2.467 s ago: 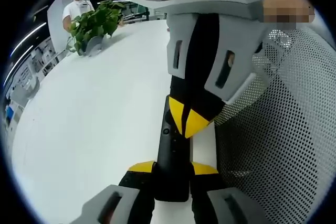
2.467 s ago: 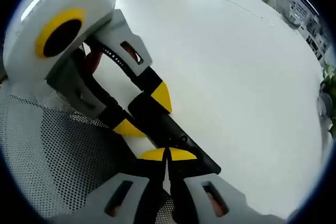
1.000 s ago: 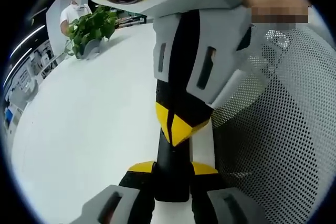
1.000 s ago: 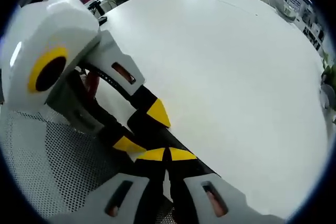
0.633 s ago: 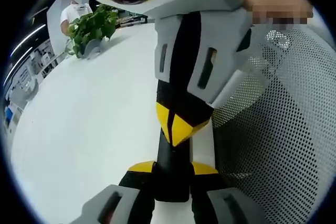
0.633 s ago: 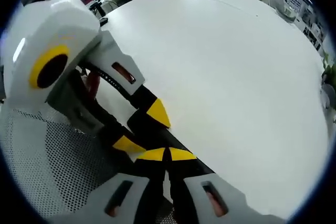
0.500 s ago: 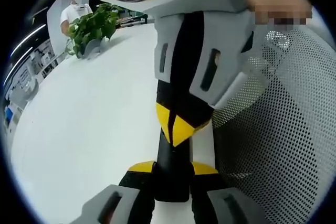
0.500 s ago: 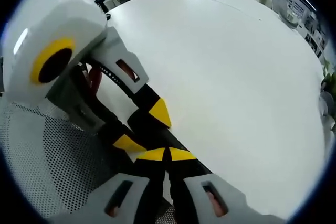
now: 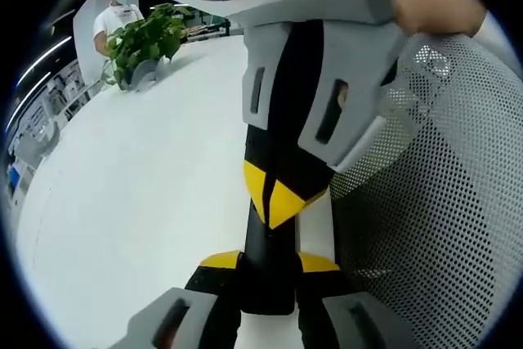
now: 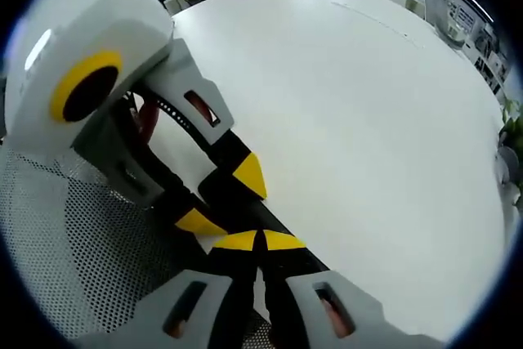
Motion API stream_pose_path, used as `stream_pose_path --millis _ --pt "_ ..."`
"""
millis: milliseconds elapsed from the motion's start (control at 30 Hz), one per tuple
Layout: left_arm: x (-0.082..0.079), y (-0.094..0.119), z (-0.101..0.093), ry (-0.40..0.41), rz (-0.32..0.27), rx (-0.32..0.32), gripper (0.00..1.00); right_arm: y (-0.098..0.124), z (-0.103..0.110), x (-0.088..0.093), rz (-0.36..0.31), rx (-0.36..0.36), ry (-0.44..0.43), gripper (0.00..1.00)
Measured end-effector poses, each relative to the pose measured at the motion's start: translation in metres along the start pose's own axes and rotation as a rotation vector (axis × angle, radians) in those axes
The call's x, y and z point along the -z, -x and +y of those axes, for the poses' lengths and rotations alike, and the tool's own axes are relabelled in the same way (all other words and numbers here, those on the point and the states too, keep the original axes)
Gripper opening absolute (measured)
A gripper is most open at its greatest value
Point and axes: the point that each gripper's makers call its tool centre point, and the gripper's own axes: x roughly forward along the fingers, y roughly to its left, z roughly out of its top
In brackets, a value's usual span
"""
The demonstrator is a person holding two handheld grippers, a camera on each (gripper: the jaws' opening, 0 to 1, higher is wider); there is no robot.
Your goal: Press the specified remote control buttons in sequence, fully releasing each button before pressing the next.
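On the white table [image 9: 122,202], my left gripper [image 9: 266,271] clamps the remote [image 9: 263,243]; my right gripper [image 10: 260,243], jaws together, presses it and could skid onto a neighbouring button.

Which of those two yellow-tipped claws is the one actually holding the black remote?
The left gripper: its fingers clamp the remote from both sides. The right gripper comes down from above, shut, tip on the remote.

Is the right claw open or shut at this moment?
Shut. In the right gripper view the right claw has its yellow tips meeting with no gap, resting on the black remote control that the left claw holds.
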Motion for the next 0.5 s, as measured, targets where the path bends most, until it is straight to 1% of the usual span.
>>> stream_pose_path --millis 133,233,333,500 --pt "0.0000 0.0000 -0.0001 -0.001 -0.001 -0.001 0.25 -0.0001 -0.0001 0.0000 0.007 0.002 -0.003 0.00" --pt "-0.0001 0.0001 -0.0002 -0.001 0.000 0.001 0.25 0.0001 0.0031 -0.0025 -0.008 -0.021 -0.012 0.00" --pt "-0.0002 0.0001 -0.0002 -0.001 0.000 0.001 0.25 0.0009 0.0058 -0.0065 -0.026 -0.028 -0.007 0.00" --pt "-0.0003 -0.0001 -0.0002 -0.001 0.000 0.001 0.25 -0.0020 0.0078 -0.0043 -0.013 -0.033 0.004 0.00"
